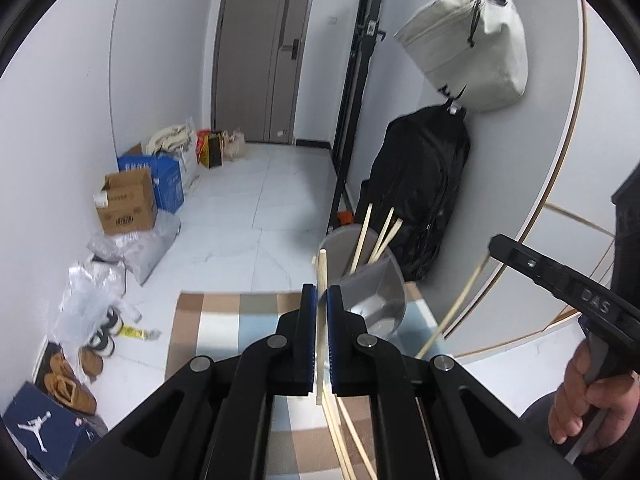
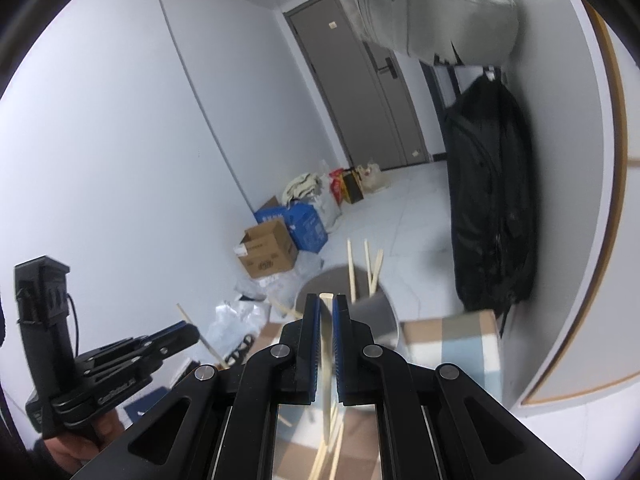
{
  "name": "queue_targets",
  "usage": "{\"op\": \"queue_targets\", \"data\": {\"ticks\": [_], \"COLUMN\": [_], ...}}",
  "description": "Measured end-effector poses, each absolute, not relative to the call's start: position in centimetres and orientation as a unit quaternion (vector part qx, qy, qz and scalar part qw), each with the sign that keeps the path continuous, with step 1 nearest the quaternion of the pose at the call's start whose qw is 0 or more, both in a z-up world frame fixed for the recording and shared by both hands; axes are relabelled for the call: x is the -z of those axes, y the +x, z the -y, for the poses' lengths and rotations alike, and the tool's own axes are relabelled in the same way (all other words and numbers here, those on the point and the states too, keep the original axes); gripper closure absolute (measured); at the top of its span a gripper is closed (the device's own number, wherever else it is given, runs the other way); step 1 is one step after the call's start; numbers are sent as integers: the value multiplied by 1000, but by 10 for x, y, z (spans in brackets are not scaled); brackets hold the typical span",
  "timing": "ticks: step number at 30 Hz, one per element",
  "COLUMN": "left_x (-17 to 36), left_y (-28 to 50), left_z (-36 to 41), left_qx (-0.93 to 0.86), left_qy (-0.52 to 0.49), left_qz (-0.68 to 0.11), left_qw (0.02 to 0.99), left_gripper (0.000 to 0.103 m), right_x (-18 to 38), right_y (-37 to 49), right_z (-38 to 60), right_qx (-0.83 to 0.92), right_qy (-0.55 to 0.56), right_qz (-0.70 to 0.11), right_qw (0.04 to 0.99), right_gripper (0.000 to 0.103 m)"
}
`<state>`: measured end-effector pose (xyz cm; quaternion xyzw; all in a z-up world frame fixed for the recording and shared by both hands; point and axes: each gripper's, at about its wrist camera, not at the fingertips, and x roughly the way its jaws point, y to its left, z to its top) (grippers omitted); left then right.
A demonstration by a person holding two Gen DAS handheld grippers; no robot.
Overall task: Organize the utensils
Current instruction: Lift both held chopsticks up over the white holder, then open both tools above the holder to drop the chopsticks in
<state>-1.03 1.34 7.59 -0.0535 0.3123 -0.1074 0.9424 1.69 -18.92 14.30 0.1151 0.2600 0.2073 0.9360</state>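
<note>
Each gripper carries one wooden chopstick toward the grey utensil holder (image 1: 362,280), which already contains three chopsticks (image 1: 380,236) leaning against its far rim. The holder stands on a checked mat (image 1: 240,320).

Left gripper (image 1: 322,320): jaws pressed together on a chopstick (image 1: 322,276), pinched near its upper end, with the tip just beside the holder's near rim. More loose chopsticks (image 1: 340,432) lie on the mat below the holder, on the camera's side.

Right gripper (image 2: 327,320): jaws likewise clamped on a chopstick (image 2: 326,300), its blunt top showing between the blue pads, directly in front of the holder (image 2: 376,316).

Recommended execution, as a judgement: bring each stick over the holder's mouth one at a time, tip the lower end inside the rim, and release only once that end is well within. Inserting both at once risks a clash with the leaning sticks or with the other tool.

Pose: both grippers point forward and moderately downward toward the holder. A hand (image 1: 584,396) grips the right tool's handle, to the right of the holder; in the right view the left tool (image 2: 132,356) sits left of it and nearer the camera.
</note>
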Motion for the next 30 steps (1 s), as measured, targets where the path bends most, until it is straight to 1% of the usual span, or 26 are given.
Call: {"op": "queue_targets", "data": {"ticks": [9,15,20,30], "left_x": [-131,-149,-148,-116], "left_y": [6,33,56,98], "left_z": [-6,9,13,8], "left_qx": [125,136,140,149], "left_qy": [-56,-32,-27,-34], "left_qz": [-262,-247,-252,-294], "left_qw": [955,959,957,944], "left_gripper": [102,102,102,102], "right_x": [-188,-209,-215,-203], "right_y": [58,87,106,141], "right_z": [191,189,191,180], "right_qx": [-206,-205,-197,-190], "right_qy": [123,122,126,100], "right_qz": [-236,-223,-215,-219], "right_qw": [942,945,948,952], "right_gripper": [97,97,97,97]}}
